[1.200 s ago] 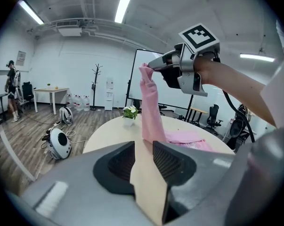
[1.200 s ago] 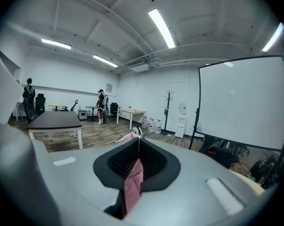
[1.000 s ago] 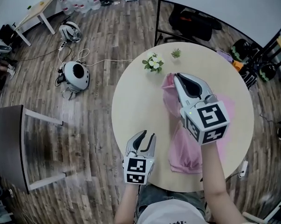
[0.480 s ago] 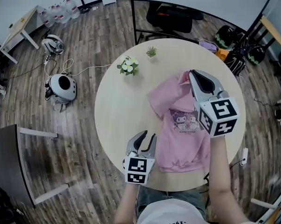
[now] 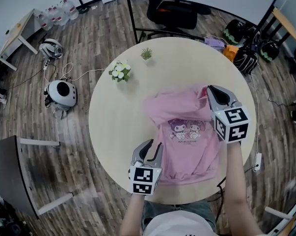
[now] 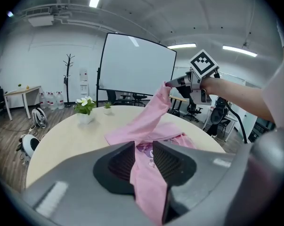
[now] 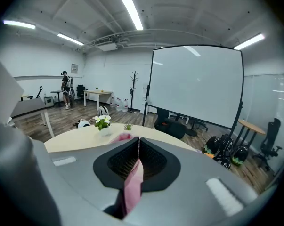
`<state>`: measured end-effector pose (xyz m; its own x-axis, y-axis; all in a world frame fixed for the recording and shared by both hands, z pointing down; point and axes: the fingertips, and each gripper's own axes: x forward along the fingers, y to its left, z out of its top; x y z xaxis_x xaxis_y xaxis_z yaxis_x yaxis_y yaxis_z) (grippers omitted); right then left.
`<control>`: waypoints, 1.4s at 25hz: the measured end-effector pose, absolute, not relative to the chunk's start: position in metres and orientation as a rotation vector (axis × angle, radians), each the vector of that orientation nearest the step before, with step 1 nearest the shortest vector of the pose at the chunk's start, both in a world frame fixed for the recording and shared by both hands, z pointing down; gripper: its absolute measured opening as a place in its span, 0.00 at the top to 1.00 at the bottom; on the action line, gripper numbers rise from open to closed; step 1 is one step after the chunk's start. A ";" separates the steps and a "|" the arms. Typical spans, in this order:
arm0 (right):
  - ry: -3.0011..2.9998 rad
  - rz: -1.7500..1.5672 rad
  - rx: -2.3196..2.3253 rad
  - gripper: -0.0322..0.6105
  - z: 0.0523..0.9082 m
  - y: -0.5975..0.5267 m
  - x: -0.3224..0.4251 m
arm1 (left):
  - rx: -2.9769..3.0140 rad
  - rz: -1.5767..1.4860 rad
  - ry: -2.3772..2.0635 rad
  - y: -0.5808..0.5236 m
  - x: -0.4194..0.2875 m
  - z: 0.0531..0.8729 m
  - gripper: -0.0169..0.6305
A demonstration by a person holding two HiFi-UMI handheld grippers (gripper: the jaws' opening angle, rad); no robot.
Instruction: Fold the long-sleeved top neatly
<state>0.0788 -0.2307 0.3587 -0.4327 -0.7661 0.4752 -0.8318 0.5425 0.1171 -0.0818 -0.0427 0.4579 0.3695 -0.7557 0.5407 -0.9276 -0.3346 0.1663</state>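
Top: pink long-sleeved top (image 5: 187, 141), print up, on round tabletop (image 5: 113, 127).
Left hand-held gripper (image 5: 148, 146): pinching the top's near-left hem.
Right hand-held gripper (image 5: 210, 89): pressed together on the top's far-right corner.
Obstacles: flowers (image 5: 119, 72) and small plant (image 5: 146, 53) beyond the top, well apart.
Open room: bare tabletop left of the top.

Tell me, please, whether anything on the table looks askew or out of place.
The pink top is not flat: its far edge is rumpled, and the right tool holds one corner raised off the table.
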 end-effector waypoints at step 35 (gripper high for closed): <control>-1.939 0.566 1.195 0.88 0.568 -0.174 0.257 | 1.960 0.649 -1.586 -0.017 -0.047 0.501 0.77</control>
